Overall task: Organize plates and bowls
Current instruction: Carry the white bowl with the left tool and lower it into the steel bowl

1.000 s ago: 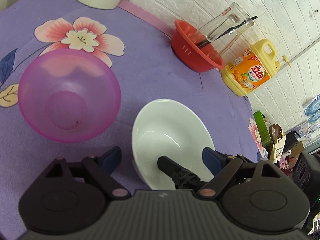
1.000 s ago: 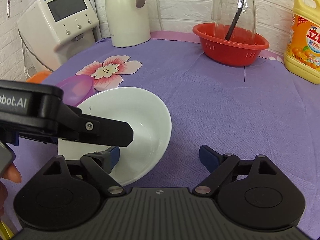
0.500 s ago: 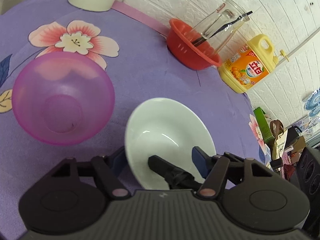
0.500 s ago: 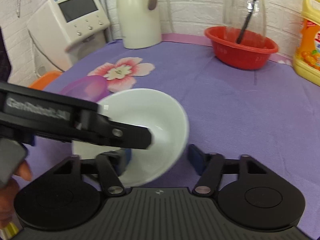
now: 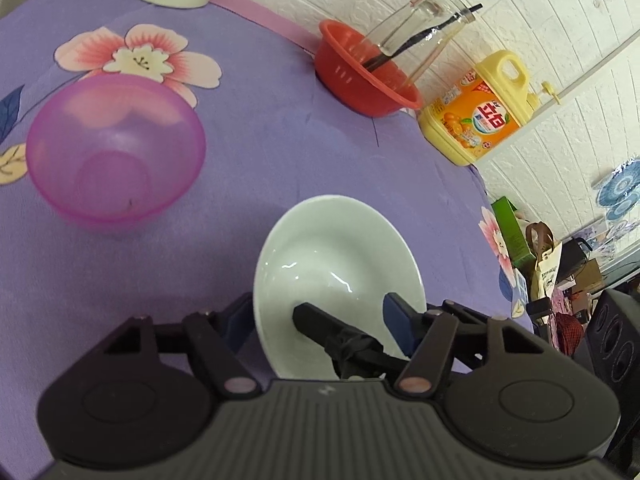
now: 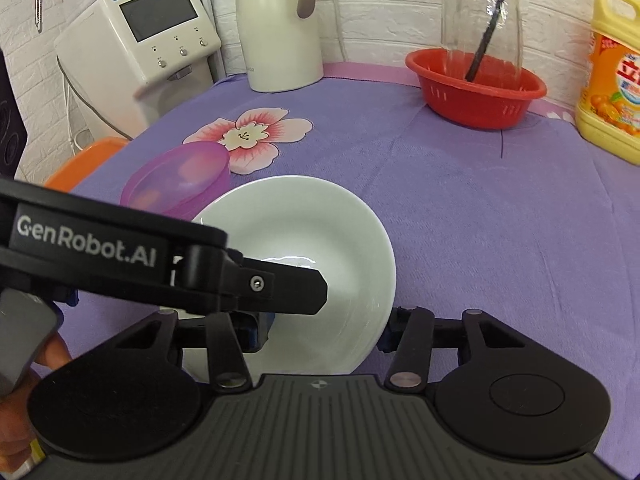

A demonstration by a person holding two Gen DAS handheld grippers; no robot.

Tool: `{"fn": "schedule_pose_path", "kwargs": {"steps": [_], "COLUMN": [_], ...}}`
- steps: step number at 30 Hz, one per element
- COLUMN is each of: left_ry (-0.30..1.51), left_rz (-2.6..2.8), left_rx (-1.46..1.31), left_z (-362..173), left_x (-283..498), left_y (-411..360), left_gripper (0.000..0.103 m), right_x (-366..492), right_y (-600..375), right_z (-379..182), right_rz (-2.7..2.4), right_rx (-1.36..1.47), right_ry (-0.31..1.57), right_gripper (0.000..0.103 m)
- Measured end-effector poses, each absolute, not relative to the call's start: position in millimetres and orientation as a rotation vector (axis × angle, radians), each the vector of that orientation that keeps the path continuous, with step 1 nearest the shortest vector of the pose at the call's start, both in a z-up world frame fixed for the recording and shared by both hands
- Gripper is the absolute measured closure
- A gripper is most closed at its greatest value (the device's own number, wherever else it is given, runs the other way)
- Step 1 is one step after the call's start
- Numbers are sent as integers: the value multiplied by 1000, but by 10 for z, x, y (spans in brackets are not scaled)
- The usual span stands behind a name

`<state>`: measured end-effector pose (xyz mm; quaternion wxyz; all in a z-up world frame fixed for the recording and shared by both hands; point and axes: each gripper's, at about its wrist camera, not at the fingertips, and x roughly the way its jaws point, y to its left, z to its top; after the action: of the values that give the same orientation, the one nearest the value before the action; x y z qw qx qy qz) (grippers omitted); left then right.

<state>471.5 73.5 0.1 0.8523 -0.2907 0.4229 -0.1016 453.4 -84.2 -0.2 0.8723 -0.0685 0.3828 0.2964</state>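
Note:
A white bowl [image 5: 336, 256] is held tilted above the purple cloth; it also shows in the right wrist view [image 6: 304, 240]. My left gripper [image 5: 320, 324] has its blue pads either side of the bowl's near rim, one finger outside and one inside. My right gripper [image 6: 324, 328] also straddles the bowl's edge, its pads on either side of the wall. A translucent pink bowl [image 5: 116, 152] stands upright on the cloth to the left; in the right wrist view the pink bowl [image 6: 180, 178] sits just behind the white one.
A red basket [image 5: 364, 76] holding a glass jar [image 5: 416, 32] stands at the back, with a yellow detergent jug [image 5: 480, 112] to its right. A white kettle [image 6: 280, 28] and a water dispenser [image 6: 140, 48] stand at the back left. The table edge falls off at right.
The white bowl has been lifted and tipped up between both grippers. Both grippers' pads have closed in around its rim.

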Motion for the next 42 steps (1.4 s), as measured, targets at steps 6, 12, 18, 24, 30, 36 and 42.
{"fn": "schedule_pose_path", "kwargs": {"steps": [6,12,18,24,30,36,42], "left_ry": [872,833,816,863,915,925,929], "left_rz": [-258,-328,-398,-471,-483,-484,-494], "left_rx": [-609,-576,-548,-525,-510,-489,-472], "left_z": [146,407,517,369,170,65,79], "left_x": [4359,3826,3271,2829,2616,2536,2520], "left_y": [540,257,-127,-552,-751,-782,-787], "left_gripper": [36,36,36,36,36,36,32], "right_x": [4234,3748,3167,2647,2335,2204,2158], "right_y": [-1025,-1337,-1711,-2093,-2307,-2380,-2395], "right_z": [87,332,500,461,278,110,99], "right_rz": [603,577,531,462,441,456,465], "right_rx": [-121,-104,-121,-97,-54,-17,-19], "right_ry": [803,766,725,711,741,763,745], "right_gripper": [17,15,13,7,5,5,6]}}
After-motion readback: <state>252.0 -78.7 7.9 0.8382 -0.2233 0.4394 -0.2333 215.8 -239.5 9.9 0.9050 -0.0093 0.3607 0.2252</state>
